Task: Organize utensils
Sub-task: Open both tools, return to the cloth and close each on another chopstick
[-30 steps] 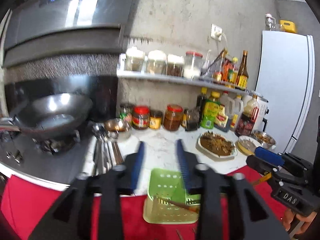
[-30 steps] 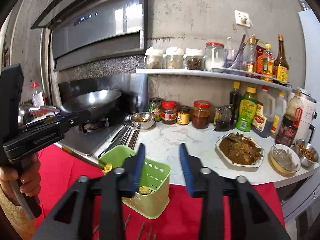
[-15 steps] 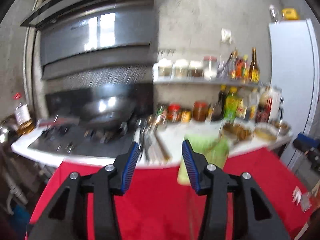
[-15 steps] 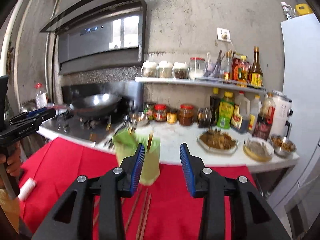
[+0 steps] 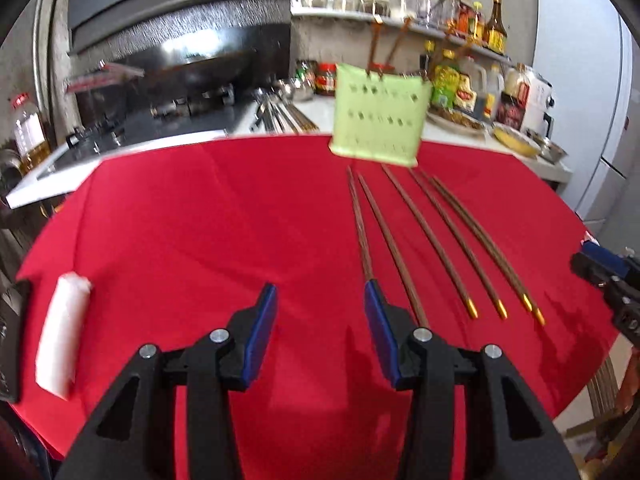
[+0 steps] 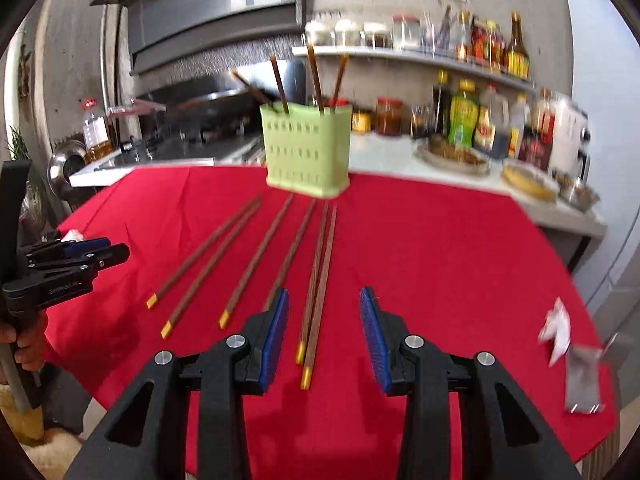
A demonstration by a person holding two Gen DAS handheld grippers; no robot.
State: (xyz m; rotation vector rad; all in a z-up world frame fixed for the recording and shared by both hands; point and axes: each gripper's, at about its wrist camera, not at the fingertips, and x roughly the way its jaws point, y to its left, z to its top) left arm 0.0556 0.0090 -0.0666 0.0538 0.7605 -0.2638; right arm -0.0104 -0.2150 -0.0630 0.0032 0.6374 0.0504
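Observation:
A pale green perforated utensil holder [image 5: 380, 120] [image 6: 306, 152] stands at the far edge of the red cloth [image 5: 200, 220], with several brown chopsticks upright in it. Several more gold-tipped chopsticks [image 5: 424, 232] [image 6: 256, 256] lie side by side on the cloth in front of it. My left gripper [image 5: 319, 292] hovers open over bare cloth, just left of the leftmost chopstick. My right gripper [image 6: 325, 296] is open above the cloth, and a close pair of chopsticks [image 6: 320, 280] lies below the gap between its pads. Each gripper shows at the edge of the other's view.
A white roll [image 5: 60, 336] lies at the cloth's left edge; crumpled paper [image 6: 556, 332] and a grey wrapper [image 6: 582, 380] lie at its right. Behind the cloth are a stove with a wok [image 5: 208, 68], a counter with jars, bottles and food dishes [image 6: 456, 156], and a white fridge [image 5: 580, 80].
Both grippers have drawn back from the counter and tipped downward. The green holder now stands farther off, and the chopsticks lying on the red cloth have come into view.

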